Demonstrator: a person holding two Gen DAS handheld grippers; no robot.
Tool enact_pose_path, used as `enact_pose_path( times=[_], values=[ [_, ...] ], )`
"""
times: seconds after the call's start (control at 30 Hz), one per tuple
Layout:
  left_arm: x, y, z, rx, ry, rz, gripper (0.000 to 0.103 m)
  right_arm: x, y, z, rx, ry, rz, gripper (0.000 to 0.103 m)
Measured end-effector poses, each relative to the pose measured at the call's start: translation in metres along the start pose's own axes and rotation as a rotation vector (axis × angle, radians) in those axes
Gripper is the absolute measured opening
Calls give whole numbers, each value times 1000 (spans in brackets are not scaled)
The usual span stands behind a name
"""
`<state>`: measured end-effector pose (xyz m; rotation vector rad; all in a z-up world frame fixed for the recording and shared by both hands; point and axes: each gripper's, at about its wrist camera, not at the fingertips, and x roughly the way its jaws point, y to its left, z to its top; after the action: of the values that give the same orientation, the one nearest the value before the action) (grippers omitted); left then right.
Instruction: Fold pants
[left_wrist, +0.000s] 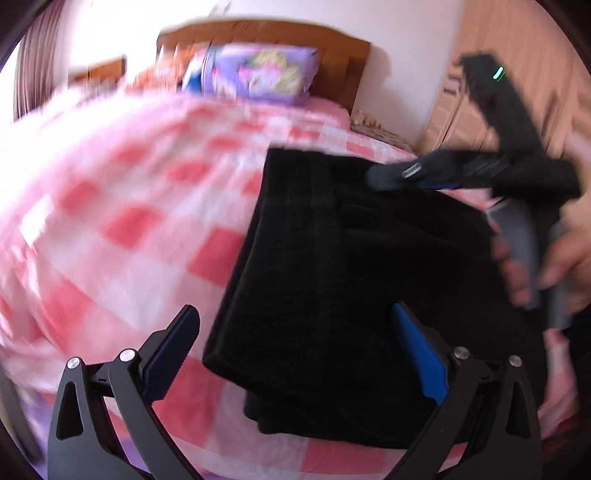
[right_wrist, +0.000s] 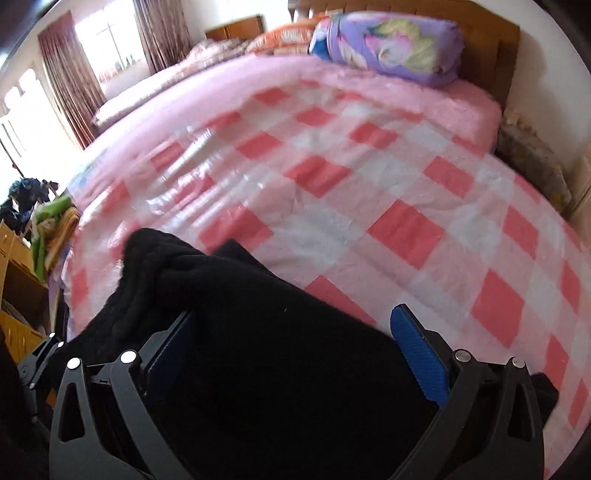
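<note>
Between the left gripper (left_wrist: 293, 354)'s blue-padded jaws, spread wide and holding nothing, the near edge of the folded black pants (left_wrist: 354, 266) is showing, lying on the bed (left_wrist: 140, 206) with its pink-and-white checked cover. The right gripper (left_wrist: 400, 177) is hanging over the far corner of the bundle, a hand (left_wrist: 546, 258) wrapped round its handle; in its own wrist view the jaws are standing apart with black cloth bunched between and below them, pinching nothing as far as I can tell. The pants are looking like a compact rectangle, layers stacked, one lower layer poking out at the near corner. To my eye the folding is close to finished. To do this step well, both sets of jaws should be pressing down flat, smoothing outward from the middle and squaring that stray layer under the top edge, without dragging the slippery cover. Further up, a purple floral pillow (right_wrist: 395, 48) is sitting against the wooden headboard (right_wrist: 491, 40).
</note>
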<state>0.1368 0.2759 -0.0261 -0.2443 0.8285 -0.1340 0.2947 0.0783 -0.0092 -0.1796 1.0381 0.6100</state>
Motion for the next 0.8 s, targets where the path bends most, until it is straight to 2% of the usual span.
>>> enact_pose_path(
  times=[0.07, 0.17, 0.3, 0.4, 0.43, 0.5, 0.53, 0.63, 0.7, 0.8],
  values=[
    [4, 8, -2, -23, 13, -36, 102, 5, -12, 4, 66, -4, 67, 99],
    [2, 5, -5, 14, -9, -17, 102, 4, -37, 1, 186, -34, 179, 99],
    [6, 10, -8, 1, -14, -53, 102, 2, -60, 0, 307, -78, 196, 98],
    [9, 13, -8, -23, -10, -81, 102, -4, -79, 1, 413, -153, 263, 99],
    [8, 12, -8, -25, -8, -78, 102, -12, -83, -2, 429, -189, 286, 99],
    [3, 5, -6, -9, -8, -25, 102, -42, -95, -15, 479, -294, 334, 99],
    [-3, -1, -5, 6, -13, 17, 102, -52, -97, -20, 494, -315, 334, 99],
    [-36, -25, -8, 74, -90, 179, 101, -109, -85, -56, 405, -378, 301, 99],
    [-50, -33, -13, 88, -128, 162, 101, -145, -61, -98, 260, -410, 236, 99],
    [-65, -57, -25, 135, -179, 53, 101, -159, -37, -152, 156, -375, 124, 99]
  ],
)
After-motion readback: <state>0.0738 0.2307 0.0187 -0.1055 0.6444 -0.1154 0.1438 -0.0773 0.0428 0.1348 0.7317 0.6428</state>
